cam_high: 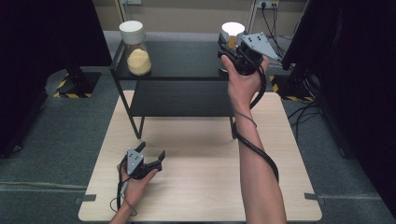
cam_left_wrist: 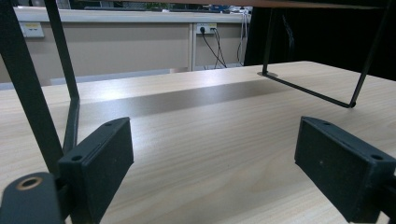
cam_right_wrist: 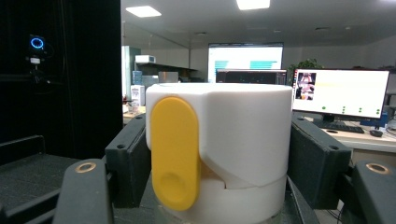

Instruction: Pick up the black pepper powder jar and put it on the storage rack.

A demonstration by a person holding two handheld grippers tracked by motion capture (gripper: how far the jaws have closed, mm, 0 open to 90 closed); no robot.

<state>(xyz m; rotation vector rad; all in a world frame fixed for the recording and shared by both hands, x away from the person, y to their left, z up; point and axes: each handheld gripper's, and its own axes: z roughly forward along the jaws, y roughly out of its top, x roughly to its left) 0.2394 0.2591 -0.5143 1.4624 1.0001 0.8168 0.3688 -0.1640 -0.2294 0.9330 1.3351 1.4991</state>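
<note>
White plastic fills the space between your right gripper's (cam_right_wrist: 217, 163) two black jaws in the right gripper view: they are clamped on the white cylindrical lid (cam_right_wrist: 224, 144) of a jar, one pad pressed to each side. The lid carries a yellow oval flip tab (cam_right_wrist: 175, 156) on the face turned toward the camera, at about 9 o'clock from the lid's middle.

In the high view, your right hand (cam_high: 243, 84) is raised at about 1 o'clock from the table's centre, holding the right gripper (cam_high: 229, 46) against that white-lidded jar (cam_high: 232, 31), which stands on the right end of the black metal two-tier shelf (cam_high: 177, 60). Most of the jar's body is hidden behind the gripper, so its contents cannot be told. At the shelf's left end, about 11 o'clock, stands a second clear glass jar with a white lid and yellow powder inside (cam_high: 135, 46), well apart from the first.

Your left hand (cam_high: 133, 184) rests low on the pale wooden table (cam_high: 201, 177), at about 7 o'clock, holding the left gripper (cam_high: 152, 154). Its jaws stand wide apart with nothing between them, pointing toward the shelf. In the left gripper view, the left gripper (cam_left_wrist: 215, 154) sits just above the bare wood, with the shelf's thin black legs (cam_left_wrist: 28, 93) rising close by at 10 o'clock.
</note>
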